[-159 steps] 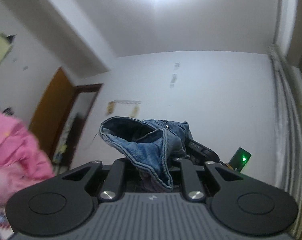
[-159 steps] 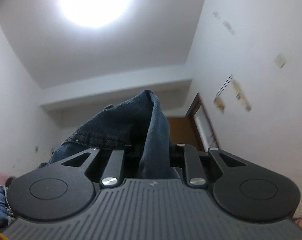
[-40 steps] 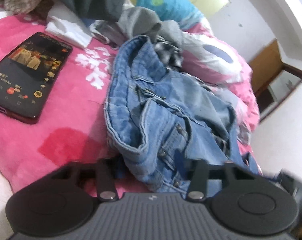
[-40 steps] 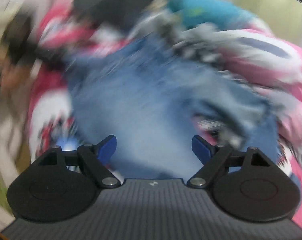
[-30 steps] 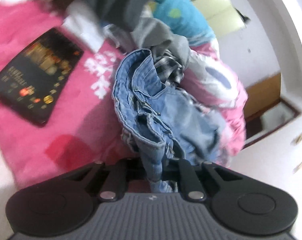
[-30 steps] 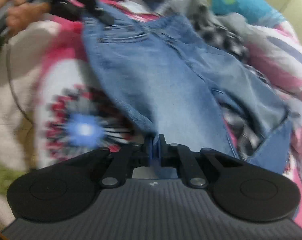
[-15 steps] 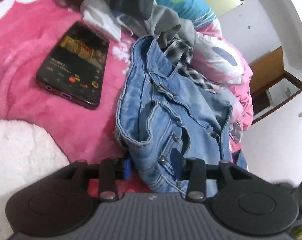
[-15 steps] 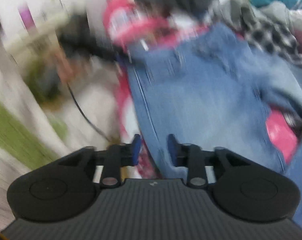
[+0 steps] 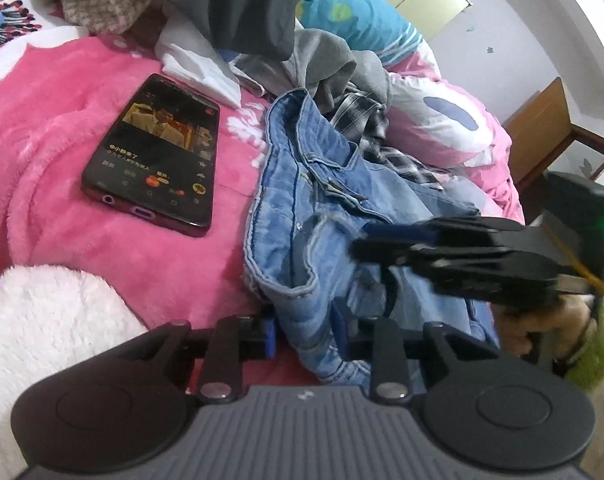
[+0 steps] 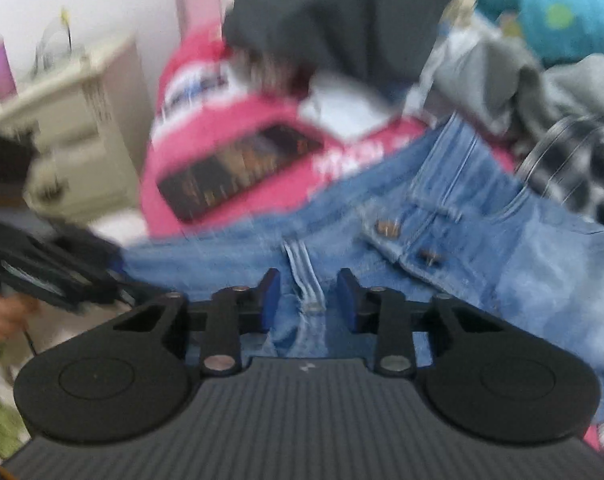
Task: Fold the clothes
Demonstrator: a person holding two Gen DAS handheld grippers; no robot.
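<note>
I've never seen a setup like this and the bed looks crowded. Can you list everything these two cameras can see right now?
jeans: one, blue, crumpled on the blanket, between both grippers' fingers
phone: one, black, screen lit, beside the jeans
blanket: one, pink, under everything
clothes pile: grey, dark and checked pieces, behind the jeans
pillow: one, teal, at the back
nightstand: one, cream, beside the bed
left gripper: black, open around a denim fold
right gripper: black, open over the jeans
hand: holding the right gripper
</note>
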